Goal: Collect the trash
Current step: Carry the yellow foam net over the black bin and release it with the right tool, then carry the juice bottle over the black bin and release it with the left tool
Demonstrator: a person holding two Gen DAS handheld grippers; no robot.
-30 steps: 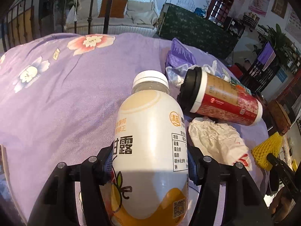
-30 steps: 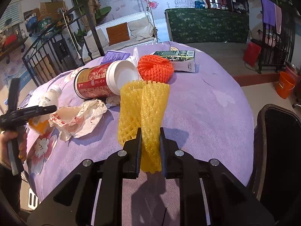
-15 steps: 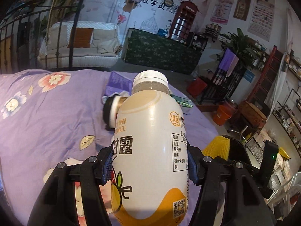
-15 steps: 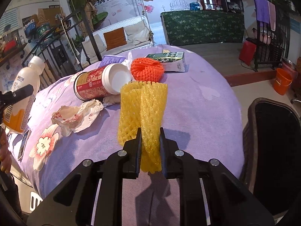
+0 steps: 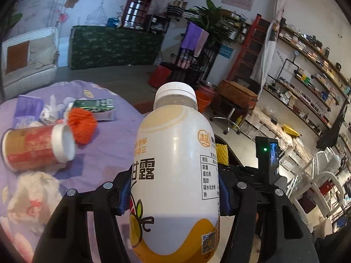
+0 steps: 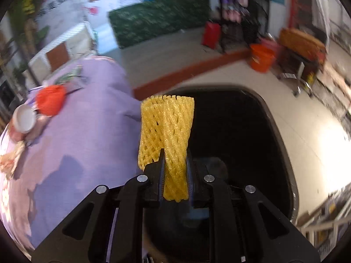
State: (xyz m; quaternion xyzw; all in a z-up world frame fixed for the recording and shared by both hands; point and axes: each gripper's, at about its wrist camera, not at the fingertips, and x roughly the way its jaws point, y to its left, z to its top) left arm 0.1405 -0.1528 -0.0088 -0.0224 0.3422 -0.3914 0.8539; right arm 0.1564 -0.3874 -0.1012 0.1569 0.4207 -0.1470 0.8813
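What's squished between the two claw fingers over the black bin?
A yellow foam net, pinched in the right claw above the black bin, in the right wrist view.

glossy plastic bottle [image 5: 175,175], foam net [image 6: 167,135]

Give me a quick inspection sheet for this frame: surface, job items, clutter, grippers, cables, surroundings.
Surface: table under a purple floral cloth.
Job's things: drink bottle and yellow foam net both held; black bin sits beside the table, under the net.
Clutter: paper cup on its side, orange foam net, crumpled wrapper, green carton, purple packet, all on the cloth.
Grippers: left gripper shut on the bottle; right gripper shut on the yellow net.
Cables: nothing seen.
Surroundings: orange bucket, shelves, potted plant.
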